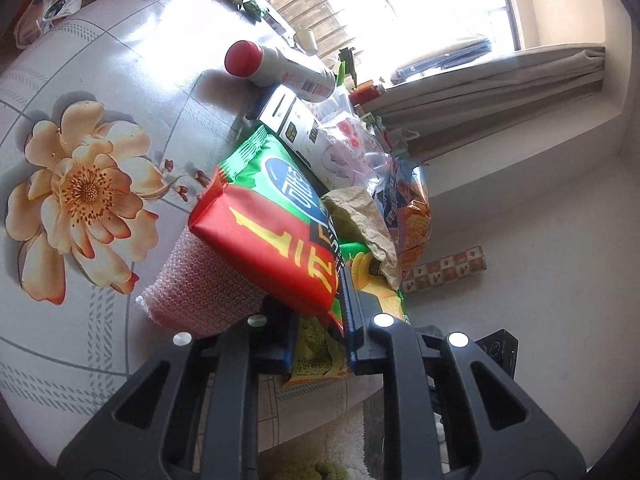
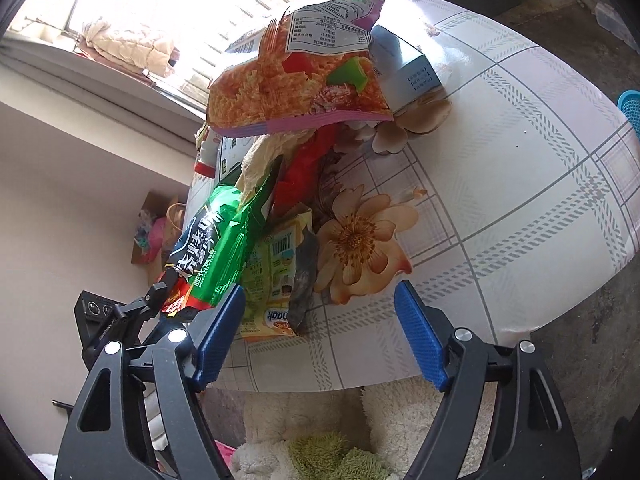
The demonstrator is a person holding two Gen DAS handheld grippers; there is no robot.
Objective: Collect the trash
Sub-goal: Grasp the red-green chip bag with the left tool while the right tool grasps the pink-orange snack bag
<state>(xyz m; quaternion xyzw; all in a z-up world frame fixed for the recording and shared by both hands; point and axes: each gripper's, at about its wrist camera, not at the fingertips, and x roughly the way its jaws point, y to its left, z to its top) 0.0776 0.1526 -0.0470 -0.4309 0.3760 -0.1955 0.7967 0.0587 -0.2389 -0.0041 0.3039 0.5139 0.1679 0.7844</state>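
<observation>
Left tool [image 1: 320, 312] is clenching on trash at the desk edge; right tool [image 2: 320, 332] is hanging released.

The left tool's blue pads are pinching the red-and-green snack bag [image 1: 276, 240] and the wrappers under it, piled at the rim of the floral desk [image 1: 100, 80]. The right tool's pads are standing spread, nothing pressed between them, just in front of the yellow-green packet [image 2: 272, 276] lying beside the green bag [image 2: 216, 252], under the orange noodle wrapper [image 2: 296, 84].

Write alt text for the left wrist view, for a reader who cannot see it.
The left gripper is shut on the edge of a green and red snack bag at the near end of a pile of wrappers on a flower-patterned table. Behind lie a red-capped bottle and a white box, with a bright window beyond.
</observation>
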